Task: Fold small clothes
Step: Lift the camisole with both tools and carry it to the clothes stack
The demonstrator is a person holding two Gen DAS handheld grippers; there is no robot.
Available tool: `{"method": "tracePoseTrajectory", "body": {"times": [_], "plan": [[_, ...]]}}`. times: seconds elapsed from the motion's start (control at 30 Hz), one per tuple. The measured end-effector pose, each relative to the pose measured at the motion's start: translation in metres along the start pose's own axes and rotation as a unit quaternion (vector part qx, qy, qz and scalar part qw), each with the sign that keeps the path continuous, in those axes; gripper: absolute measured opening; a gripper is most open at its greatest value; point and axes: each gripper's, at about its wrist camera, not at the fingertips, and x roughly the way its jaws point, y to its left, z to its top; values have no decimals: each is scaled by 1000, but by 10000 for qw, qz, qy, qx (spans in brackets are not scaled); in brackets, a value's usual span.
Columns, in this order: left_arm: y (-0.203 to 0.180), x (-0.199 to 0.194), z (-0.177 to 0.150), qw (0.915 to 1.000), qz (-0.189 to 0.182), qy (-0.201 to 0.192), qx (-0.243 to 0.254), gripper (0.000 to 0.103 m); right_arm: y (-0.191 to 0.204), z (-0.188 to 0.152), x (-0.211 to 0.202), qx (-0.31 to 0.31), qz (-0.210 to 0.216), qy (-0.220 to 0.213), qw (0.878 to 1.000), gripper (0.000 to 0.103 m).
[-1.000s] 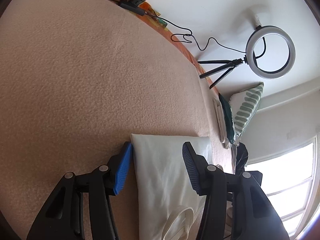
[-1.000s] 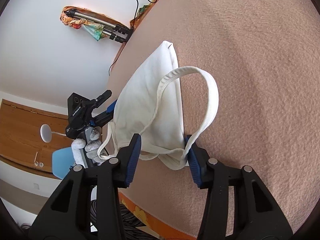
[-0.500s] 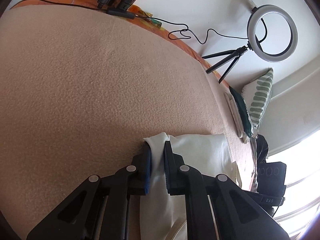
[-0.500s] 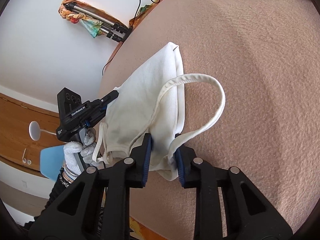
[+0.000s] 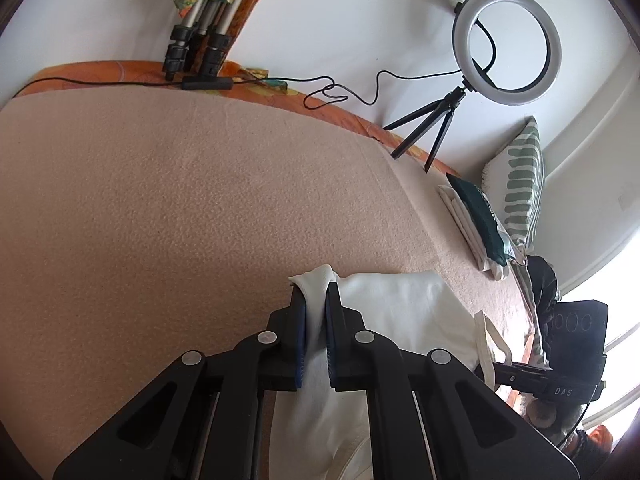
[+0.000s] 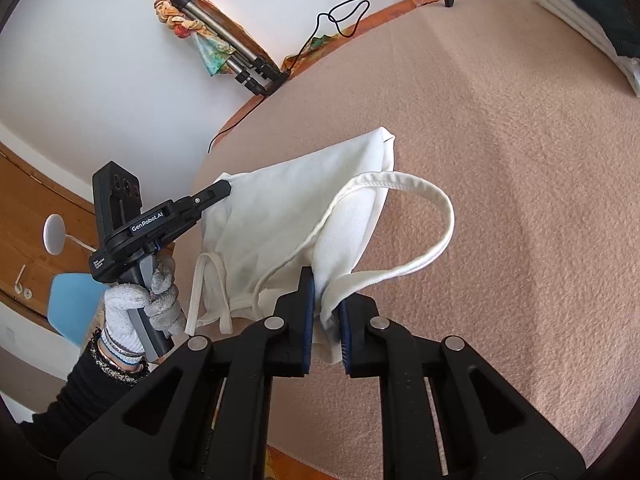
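Pink blanket (image 6: 500,160) under you — the white top (image 6: 288,216) lifts off it, your left gripper (image 5: 316,312) clamped on one corner, your right gripper (image 6: 326,300) pinching the near strap edge.

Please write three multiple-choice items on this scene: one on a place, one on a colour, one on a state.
1. Where does the ring light stand?
A. at the blanket's far edge by the wall
B. on the garment
C. on the blue chair

2. What colour is the garment?
A. dark green
B. white
C. orange

3. How is the left tool?
A. wide open above the blanket
B. shut on the garment
C. out of view

Answers:
1 A, its tripod legs rest at the edge beside the wall.
2 B, the cloth is plainly white.
3 B, cloth is pinched between its blue pads.
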Motion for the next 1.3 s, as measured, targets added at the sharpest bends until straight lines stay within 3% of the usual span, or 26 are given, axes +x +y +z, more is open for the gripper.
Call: {"method": "tracePoseTrajectory", "body": {"times": [0.27, 0.57, 0.97, 1.3], "plan": [[-40, -9, 14, 9992, -182, -193, 298, 6, 6, 1, -31, -245, -192, -379, 9988, 12], [-103, 11, 41, 9960, -560, -306, 632, 6, -9, 8, -87, -325, -504, -806, 9949, 11], [-200, 67, 71, 9886, -895, -252, 1188, 6, -67, 30, -152, -313, -1010, -1209, 9870, 11], [-281, 129, 95, 9830, -1164, -373, 1373, 6, -115, 74, -218, -864, -1859, -1386, 9689, 11]]}}
